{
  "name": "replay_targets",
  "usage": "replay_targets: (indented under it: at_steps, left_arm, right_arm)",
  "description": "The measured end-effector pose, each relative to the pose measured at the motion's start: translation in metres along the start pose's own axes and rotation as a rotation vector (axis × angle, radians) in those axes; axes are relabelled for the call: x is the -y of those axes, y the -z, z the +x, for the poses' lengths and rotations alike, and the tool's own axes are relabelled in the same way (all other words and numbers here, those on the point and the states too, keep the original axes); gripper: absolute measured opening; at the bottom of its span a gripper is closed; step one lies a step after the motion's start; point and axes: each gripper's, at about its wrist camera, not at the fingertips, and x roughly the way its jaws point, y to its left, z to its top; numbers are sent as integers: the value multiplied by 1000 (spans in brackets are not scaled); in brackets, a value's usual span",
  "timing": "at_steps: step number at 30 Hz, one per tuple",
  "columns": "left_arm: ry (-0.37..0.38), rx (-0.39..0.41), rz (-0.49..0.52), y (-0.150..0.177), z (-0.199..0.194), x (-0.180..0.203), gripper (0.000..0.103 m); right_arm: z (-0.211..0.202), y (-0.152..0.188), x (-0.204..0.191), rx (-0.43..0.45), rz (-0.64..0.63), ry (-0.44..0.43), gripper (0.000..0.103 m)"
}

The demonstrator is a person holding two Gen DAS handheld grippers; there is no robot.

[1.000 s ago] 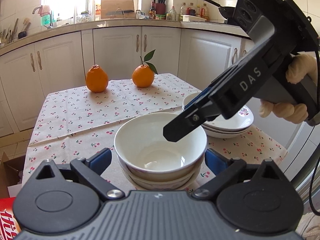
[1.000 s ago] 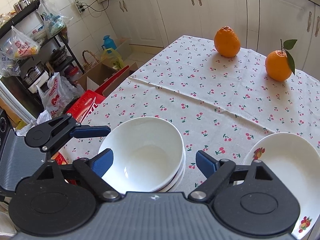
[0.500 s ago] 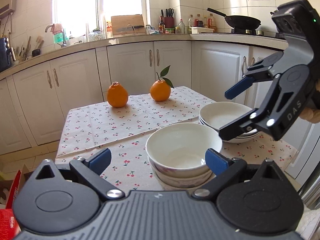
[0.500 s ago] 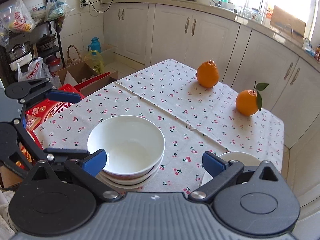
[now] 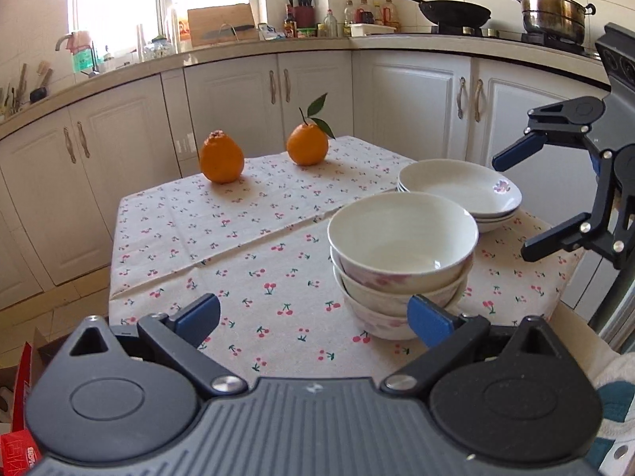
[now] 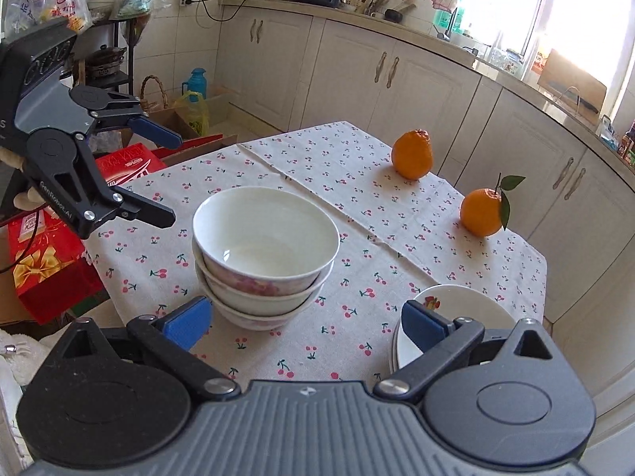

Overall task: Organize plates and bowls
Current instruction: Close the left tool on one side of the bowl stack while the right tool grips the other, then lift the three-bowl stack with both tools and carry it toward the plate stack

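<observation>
Left gripper (image 5: 313, 317): jaws spread wide, nothing between them, tilted downward. Right gripper (image 6: 303, 324): jaws just opened to full width, empty, tilted downward.

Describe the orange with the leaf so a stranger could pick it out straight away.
Start at the table with the cherry-print cloth. At its far end, towards the white cabinets, two oranges sit apart from the stack of bowls and the stack of plates. The orange with the leaf is the one nearer the plates; only it has a stem with green leaves, and the other orange has a knobbly top.
</observation>
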Motion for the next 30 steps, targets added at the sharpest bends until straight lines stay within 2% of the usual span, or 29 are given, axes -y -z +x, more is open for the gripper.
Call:
replay_targets:
  at_steps: [2,7,17,21,27,30]
  left_arm:
    - [30,-1,-10,4,1,-2,100]
    - [105,-4,39,10,4,4,100]
    - [276,-127,131,13,49,12,100]
    - [308,-142,161,9,63,10,100]
    - [312,-194,170,2,79,4,100]
    - [318,-200,210,-1,83,4,100]
  right_arm:
    - [0,4,0,-5,2,-14,103]
    - [4,11,2,-10,2,-77,103]
    - [42,12,2,-71,-43,-141,103]
    - [59,11,3,-96,-51,-153,103]
    - [76,6,-1,-98,-114,-181,103]
    - [81,3,-2,-102,-158,-199,103]
